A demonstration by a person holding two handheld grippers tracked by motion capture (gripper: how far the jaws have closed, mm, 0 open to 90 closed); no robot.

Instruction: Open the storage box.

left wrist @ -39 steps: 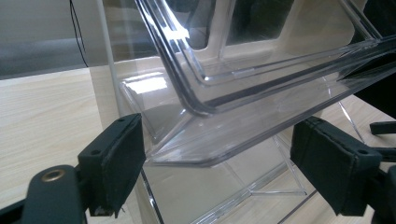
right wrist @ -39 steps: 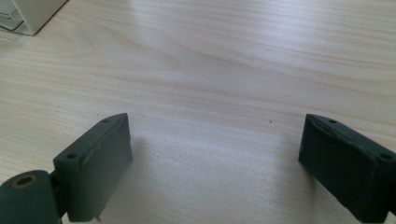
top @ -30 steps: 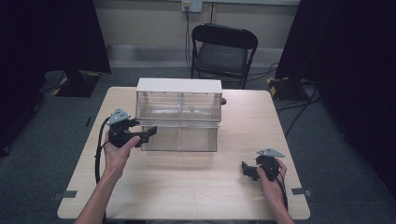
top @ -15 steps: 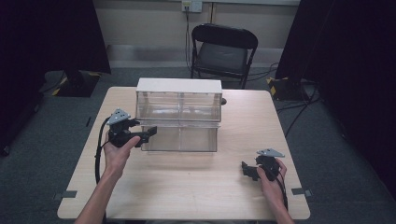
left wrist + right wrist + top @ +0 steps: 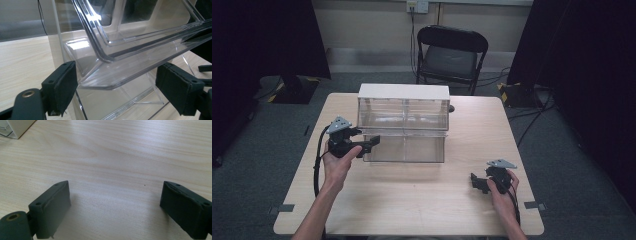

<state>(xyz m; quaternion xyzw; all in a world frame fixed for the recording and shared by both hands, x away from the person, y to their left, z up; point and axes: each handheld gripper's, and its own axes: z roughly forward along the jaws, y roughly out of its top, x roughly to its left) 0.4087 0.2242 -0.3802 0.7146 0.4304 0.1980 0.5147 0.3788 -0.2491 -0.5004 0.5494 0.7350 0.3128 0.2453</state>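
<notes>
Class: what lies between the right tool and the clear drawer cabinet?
Bare table, seen in the high view, separates the right tool from the clear drawer cabinet.

Clear plastic drawer unit (image 5: pixel 403 125), bottom drawer (image 5: pixel 404 149) seemingly pulled out.

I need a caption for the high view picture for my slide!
Left claw at the clear plastic drawer box; right claw open on the wooden table.

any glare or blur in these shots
Left gripper view: bright glare streaks on the clear plastic drawer unit, whose near edges look soft. Right gripper view: pale wooden table sharp, soft shadow between the pads. High view: evenly lit table, dark surroundings.
</notes>
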